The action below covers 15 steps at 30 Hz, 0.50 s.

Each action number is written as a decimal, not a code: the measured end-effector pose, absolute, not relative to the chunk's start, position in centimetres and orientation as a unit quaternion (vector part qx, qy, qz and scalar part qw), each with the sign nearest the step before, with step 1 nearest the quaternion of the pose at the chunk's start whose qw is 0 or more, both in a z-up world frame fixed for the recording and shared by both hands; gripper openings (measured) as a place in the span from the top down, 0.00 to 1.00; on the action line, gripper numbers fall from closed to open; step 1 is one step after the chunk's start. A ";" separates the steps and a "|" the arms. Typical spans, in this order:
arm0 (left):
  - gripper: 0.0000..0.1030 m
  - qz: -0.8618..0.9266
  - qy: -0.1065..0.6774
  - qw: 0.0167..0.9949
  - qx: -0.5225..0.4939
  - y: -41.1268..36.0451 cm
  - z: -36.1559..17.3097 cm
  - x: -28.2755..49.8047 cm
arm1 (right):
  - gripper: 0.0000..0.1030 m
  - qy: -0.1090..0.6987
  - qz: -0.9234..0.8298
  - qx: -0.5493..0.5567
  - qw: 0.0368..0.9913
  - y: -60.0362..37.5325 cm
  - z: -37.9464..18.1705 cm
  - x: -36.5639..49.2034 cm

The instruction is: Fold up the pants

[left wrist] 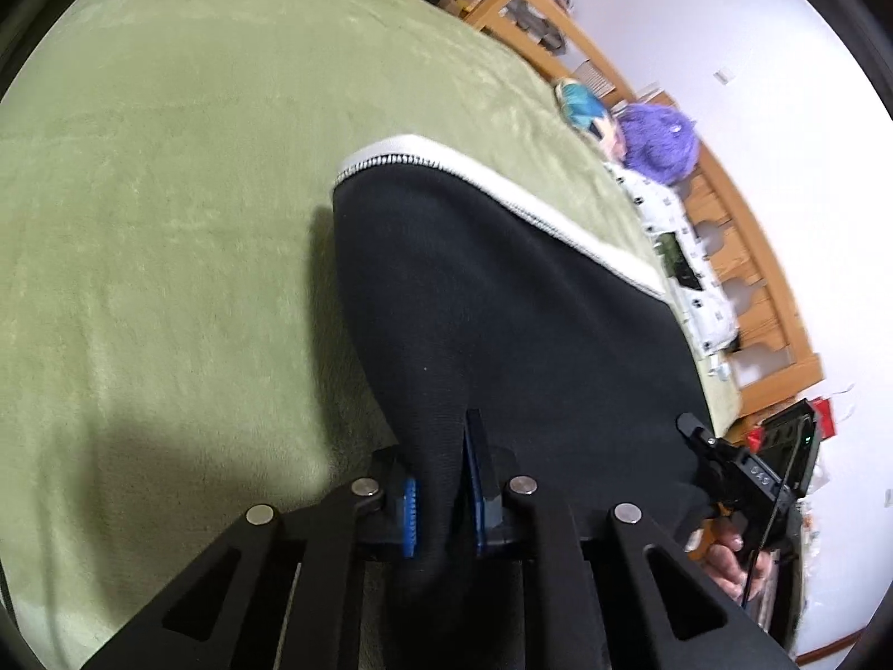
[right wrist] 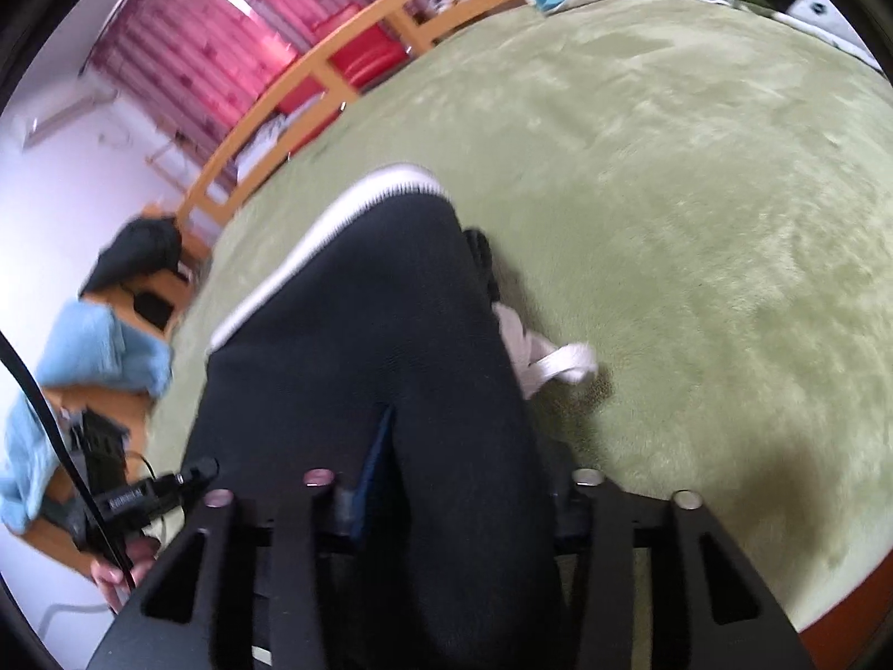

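The black pants (left wrist: 491,301) with a white side stripe (left wrist: 502,190) hang lifted over the green bed cover (left wrist: 167,195). My left gripper (left wrist: 441,508) is shut on the pants' near edge, blue pads pinching the cloth. In the right wrist view the same pants (right wrist: 357,335) run forward, white stripe (right wrist: 312,245) on the left. My right gripper (right wrist: 446,480) is shut on the cloth; its right finger is hidden under the fabric. A white drawstring (right wrist: 552,363) hangs off the right side. Each gripper shows in the other's view, the right (left wrist: 725,463) and the left (right wrist: 156,491).
A wooden bed frame (left wrist: 742,257) runs along the far side with a purple plush (left wrist: 658,139), a teal cushion (left wrist: 586,106) and a patterned pillow (left wrist: 681,257). Red curtains (right wrist: 223,39) and a light blue towel (right wrist: 100,346) lie beyond the bed.
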State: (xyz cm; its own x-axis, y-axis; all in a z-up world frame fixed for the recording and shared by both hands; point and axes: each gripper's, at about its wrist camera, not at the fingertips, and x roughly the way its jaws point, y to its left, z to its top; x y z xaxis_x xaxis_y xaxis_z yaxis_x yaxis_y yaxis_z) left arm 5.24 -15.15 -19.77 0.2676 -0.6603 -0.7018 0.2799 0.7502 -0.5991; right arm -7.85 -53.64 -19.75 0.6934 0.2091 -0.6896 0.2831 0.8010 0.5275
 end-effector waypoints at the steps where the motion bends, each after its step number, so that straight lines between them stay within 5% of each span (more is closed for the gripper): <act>1: 0.88 -0.307 0.521 0.776 -0.179 -15.0 -19.5 5.3 | 0.67 0.384 -0.026 0.318 0.867 -53.3 -19.3 -8.0; 5: 0.89 -0.327 0.511 0.775 -0.179 -13.8 -18.5 5.7 | 0.83 0.364 -0.051 0.305 0.879 -51.7 -17.3 -8.2; 15: 0.89 -0.314 0.485 0.794 -0.191 -6.0 -15.9 8.8 | 0.85 0.361 -0.037 0.293 0.885 -45.2 -15.3 -6.4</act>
